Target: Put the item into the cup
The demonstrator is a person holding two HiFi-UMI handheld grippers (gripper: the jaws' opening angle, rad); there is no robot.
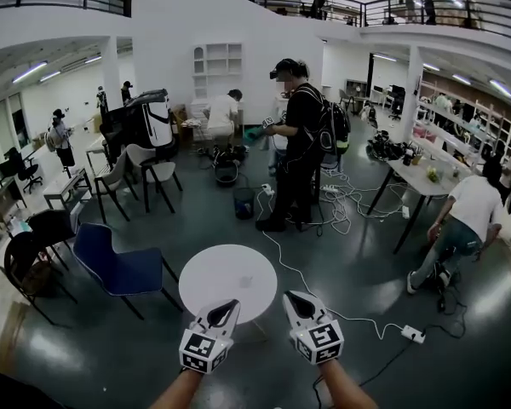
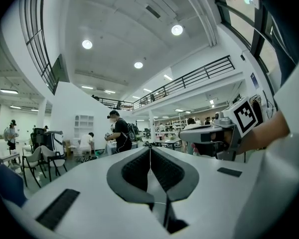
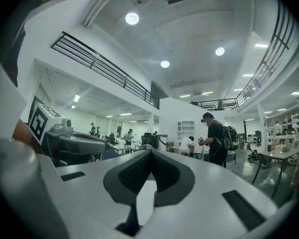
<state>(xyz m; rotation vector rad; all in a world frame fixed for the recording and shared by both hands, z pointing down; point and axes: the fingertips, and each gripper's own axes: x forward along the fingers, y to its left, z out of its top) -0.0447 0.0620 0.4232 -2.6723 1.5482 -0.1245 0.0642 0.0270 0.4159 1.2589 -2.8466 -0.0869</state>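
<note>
No cup and no item show in any view. In the head view both grippers are held side by side over the near edge of a small round white table (image 1: 228,281). My left gripper (image 1: 230,303) is shut, its dark pads (image 2: 134,169) meeting along a thin line with nothing between them. My right gripper (image 1: 291,296) is also shut and empty, its pads (image 3: 134,176) pressed together at the tip. Both point level out across the room: the left gripper view shows the right gripper (image 2: 209,133) alongside, and the right gripper view shows the left gripper (image 3: 74,143).
A blue chair (image 1: 119,267) and a black chair (image 1: 34,241) stand left of the table. A white cable runs across the floor to a power strip (image 1: 413,334) on the right. A person in black (image 1: 298,143) stands beyond the table; another bends by a long table (image 1: 417,177).
</note>
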